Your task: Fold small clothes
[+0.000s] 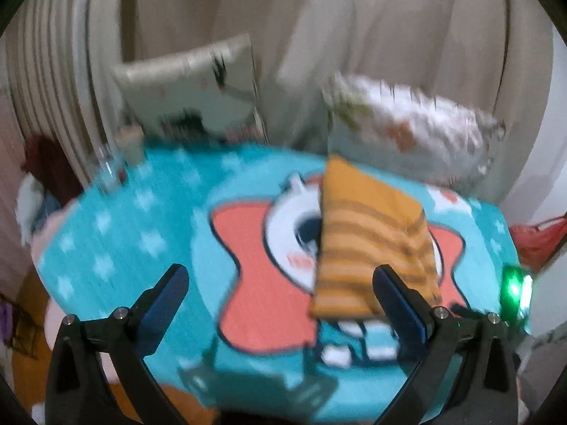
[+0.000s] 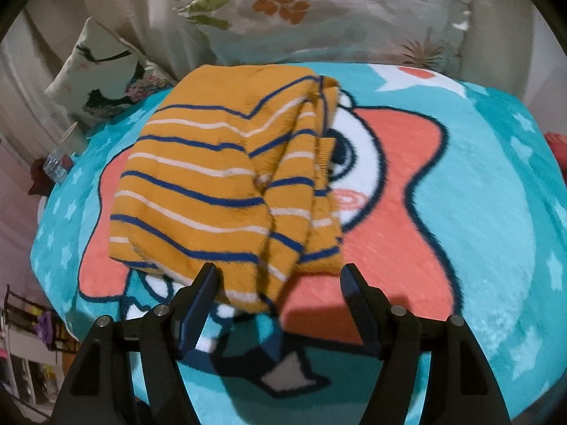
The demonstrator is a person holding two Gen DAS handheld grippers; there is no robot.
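folding at risk: a loose bundle, empty grippers

lying on the blanket [image 2: 478, 212] is the shirt [image 2: 226, 184], mustard with blue and white stripes, already doubled into a rough packet over the cartoon face printed there; its right side is bunched into several ridges and a tail of cloth droops off the near edge. the right gripper [image 2: 278, 276] hovers just at that near edge, jaws spread wide with nothing between them. the left gripper [image 1: 280, 279] is likewise spread and empty, its right finger [image 1: 397, 297] overlapping the shirt's near corner in the left view, though i cannot tell whether it touches

likely trouble, as i judge it: a pinch taken at the near edge may catch only the top layer, so the packet would peel open when lifted. the bunched ridges could get pressed into a crooked fold. the plush blanket may drag or get nipped along with the cloth. the left view is badly smeared, so aiming by it is chancy

no brand, label or readable writing shows on the shirt, blanket or pillows [image 2: 319, 7]
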